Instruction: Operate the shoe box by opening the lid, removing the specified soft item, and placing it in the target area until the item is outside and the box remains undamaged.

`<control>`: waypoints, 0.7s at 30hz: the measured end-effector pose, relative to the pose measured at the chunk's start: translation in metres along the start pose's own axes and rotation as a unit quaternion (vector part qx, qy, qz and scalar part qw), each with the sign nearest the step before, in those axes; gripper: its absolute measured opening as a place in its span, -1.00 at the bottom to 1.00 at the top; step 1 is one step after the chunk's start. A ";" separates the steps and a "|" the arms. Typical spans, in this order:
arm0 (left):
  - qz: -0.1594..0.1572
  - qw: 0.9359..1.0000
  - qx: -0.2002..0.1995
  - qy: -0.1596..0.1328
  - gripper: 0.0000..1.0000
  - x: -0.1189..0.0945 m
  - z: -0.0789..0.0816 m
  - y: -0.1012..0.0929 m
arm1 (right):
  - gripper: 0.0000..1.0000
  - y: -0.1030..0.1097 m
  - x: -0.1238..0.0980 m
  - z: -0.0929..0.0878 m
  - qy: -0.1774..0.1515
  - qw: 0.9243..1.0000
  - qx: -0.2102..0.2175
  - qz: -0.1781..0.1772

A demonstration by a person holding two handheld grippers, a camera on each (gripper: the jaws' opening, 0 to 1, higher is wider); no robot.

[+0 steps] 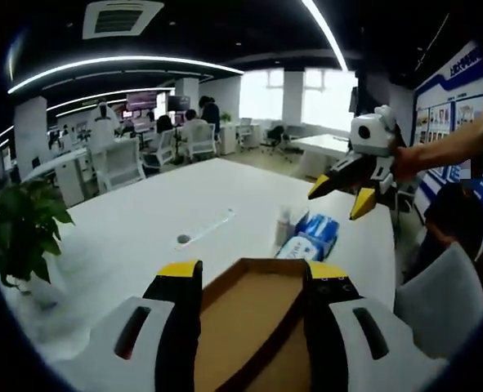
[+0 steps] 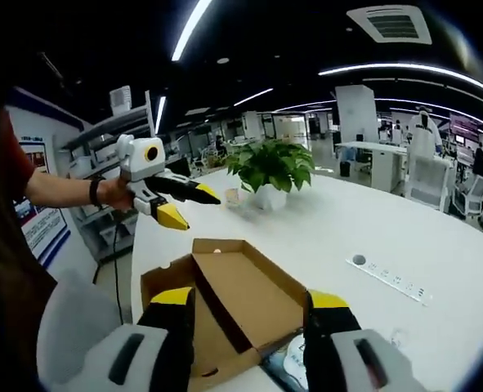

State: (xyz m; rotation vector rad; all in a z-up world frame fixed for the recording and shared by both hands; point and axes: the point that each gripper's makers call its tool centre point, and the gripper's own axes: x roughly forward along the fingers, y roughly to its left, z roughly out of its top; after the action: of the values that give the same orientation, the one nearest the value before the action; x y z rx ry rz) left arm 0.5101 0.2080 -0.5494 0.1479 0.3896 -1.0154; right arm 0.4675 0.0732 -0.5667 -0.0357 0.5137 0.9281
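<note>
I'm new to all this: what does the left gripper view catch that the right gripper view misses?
Left gripper view: a blue-and-white packet on the table beyond the box, with seated people far off. Right gripper view: the box's raised lid seen from inside, and shelving behind. Both share the cardboard box, the white table, a potted plant, and the opposite tongs open in mid-air.

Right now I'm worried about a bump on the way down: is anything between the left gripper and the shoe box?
Nothing visible. In the right gripper view the left gripper is open in the air above the table's near edge, beside the shoe box, which lies open. Only air separates them.
</note>
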 end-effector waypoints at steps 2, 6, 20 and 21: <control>0.005 1.000 -0.003 0.002 -0.03 -0.007 -0.006 -0.002 | 0.02 0.008 0.001 -0.005 0.000 1.000 0.004 0.006; 0.019 1.000 -0.014 0.000 -0.03 -0.022 -0.017 -0.004 | 0.02 0.017 0.002 -0.012 0.000 1.000 0.011 0.008; 0.045 0.998 -0.050 0.003 -0.03 -0.065 -0.053 -0.008 | 0.04 0.032 -0.006 -0.035 -0.001 0.999 0.033 0.003; 0.046 0.997 -0.059 0.002 -0.03 -0.068 -0.057 -0.008 | 0.04 0.032 -0.006 -0.036 -0.003 0.999 0.036 0.002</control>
State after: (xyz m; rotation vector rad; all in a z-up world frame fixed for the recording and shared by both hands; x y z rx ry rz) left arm 0.4579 0.2753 -0.5750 0.0604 0.4425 -0.8996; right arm 0.4250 0.0793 -0.5892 0.0329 0.5414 0.9137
